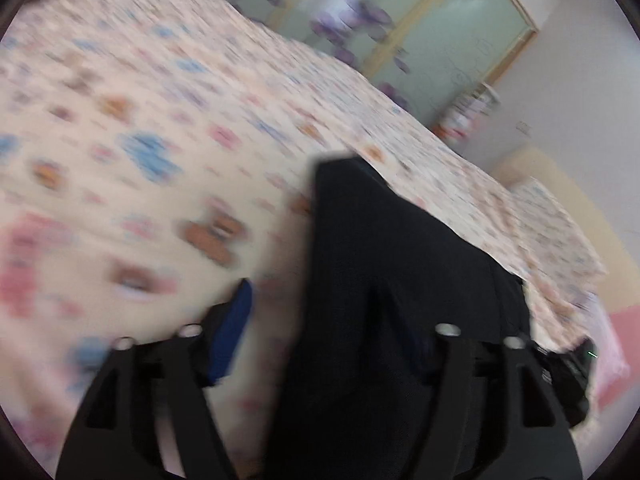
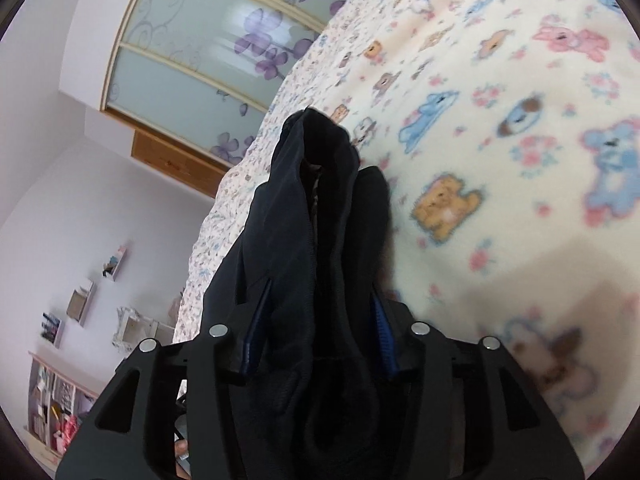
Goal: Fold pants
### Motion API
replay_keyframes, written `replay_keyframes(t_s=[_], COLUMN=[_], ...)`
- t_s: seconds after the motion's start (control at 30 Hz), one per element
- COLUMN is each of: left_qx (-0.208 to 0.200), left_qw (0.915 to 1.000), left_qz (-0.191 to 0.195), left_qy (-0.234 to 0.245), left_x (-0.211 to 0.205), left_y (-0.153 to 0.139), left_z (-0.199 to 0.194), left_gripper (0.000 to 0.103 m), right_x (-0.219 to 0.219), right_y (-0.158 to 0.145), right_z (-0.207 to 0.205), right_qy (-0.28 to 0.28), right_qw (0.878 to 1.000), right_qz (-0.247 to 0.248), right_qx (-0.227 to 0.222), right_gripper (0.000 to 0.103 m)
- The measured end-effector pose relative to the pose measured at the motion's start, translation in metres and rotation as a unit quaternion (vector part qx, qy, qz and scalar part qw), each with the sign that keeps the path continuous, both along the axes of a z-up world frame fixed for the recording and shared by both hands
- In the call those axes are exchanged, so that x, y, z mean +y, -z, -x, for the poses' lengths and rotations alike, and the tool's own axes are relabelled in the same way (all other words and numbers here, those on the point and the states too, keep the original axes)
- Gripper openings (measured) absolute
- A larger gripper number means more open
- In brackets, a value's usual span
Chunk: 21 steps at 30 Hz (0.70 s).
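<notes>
Black pants [image 1: 392,264] hang over a bed with a cream teddy-bear blanket [image 1: 140,120]. In the blurred left wrist view the cloth runs between my left gripper's [image 1: 332,332] jaws, and its blue left pad [image 1: 234,336] stands clear of the cloth, so the hold is unclear. In the right wrist view my right gripper [image 2: 320,332] is shut on a bunched fold of the pants [image 2: 320,208], with blue pads [image 2: 384,336] pressing both sides. The cloth is lifted above the blanket [image 2: 500,140].
A wardrobe with frosted, purple-flowered sliding doors [image 2: 192,56] stands past the bed. Wall shelves [image 2: 80,300] and a low bookcase [image 2: 52,404] line the white wall. A pink patch [image 1: 616,352] shows beyond the bed's right edge.
</notes>
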<state>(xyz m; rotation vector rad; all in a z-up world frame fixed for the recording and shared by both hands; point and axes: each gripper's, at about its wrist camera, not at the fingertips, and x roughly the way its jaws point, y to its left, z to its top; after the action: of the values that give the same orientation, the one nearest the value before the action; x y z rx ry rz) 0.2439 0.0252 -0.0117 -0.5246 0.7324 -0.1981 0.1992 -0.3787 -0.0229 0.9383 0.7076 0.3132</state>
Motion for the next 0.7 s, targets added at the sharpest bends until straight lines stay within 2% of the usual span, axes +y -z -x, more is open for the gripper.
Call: replay_keyframes(t_s=[0.03,0.1,0.17,0.23,0.3,0.37,0.43,0.53,0.6,0.63,0.7], left_qx=[-0.016,-0.047,-0.078,-0.105,-0.104,-0.097,-0.094,-0.085,-0.063,-0.039,-0.019], left_qw=[0.9987,0.9934,0.9893,0.991,0.9923,0.9898,0.9844,0.9756,0.9741,0.9749,0.9737], left_qz=[-0.025,-0.055,-0.072,-0.063,-0.061,-0.074,-0.098,-0.137,-0.152,-0.152,-0.155], left_qy=[-0.04,-0.089,-0.101,-0.055,0.026,0.073,0.112,0.149,0.155,0.158,0.167], left_x=[0.004,0.011,0.012,0.003,-0.021,-0.044,-0.066,-0.089,-0.094,-0.095,-0.096], left_y=[-0.01,-0.025,-0.042,-0.056,-0.063,-0.063,-0.059,-0.049,-0.038,-0.029,-0.013], left_z=[0.009,0.022,0.032,0.035,0.031,0.03,0.031,0.034,0.029,0.023,0.017], left_gripper=[0.093,0.095,0.095,0.101,0.101,0.101,0.101,0.101,0.101,0.101,0.101], right_x=[-0.005,-0.02,-0.026,-0.018,0.001,0.02,0.039,0.053,0.053,0.05,0.043], right_y=[-0.003,-0.015,-0.036,-0.056,-0.073,-0.081,-0.08,-0.069,-0.058,-0.05,-0.036], right_z=[0.005,0.018,0.034,0.042,0.043,0.039,0.034,0.027,0.02,0.016,0.009], right_qy=[0.015,0.063,0.102,0.098,0.064,0.027,-0.012,-0.031,-0.028,-0.025,-0.028], right_qw=[1.0,0.998,0.992,0.987,0.983,0.982,0.98,0.98,0.984,0.985,0.989], right_qz=[-0.002,0.006,0.039,0.072,0.101,0.116,0.131,0.149,0.152,0.155,0.134], right_qx=[-0.001,-0.018,-0.057,-0.102,-0.137,-0.149,-0.146,-0.124,-0.093,-0.072,-0.051], right_gripper=[0.051,0.052,0.052,0.052,0.052,0.052,0.052,0.052,0.052,0.051,0.051])
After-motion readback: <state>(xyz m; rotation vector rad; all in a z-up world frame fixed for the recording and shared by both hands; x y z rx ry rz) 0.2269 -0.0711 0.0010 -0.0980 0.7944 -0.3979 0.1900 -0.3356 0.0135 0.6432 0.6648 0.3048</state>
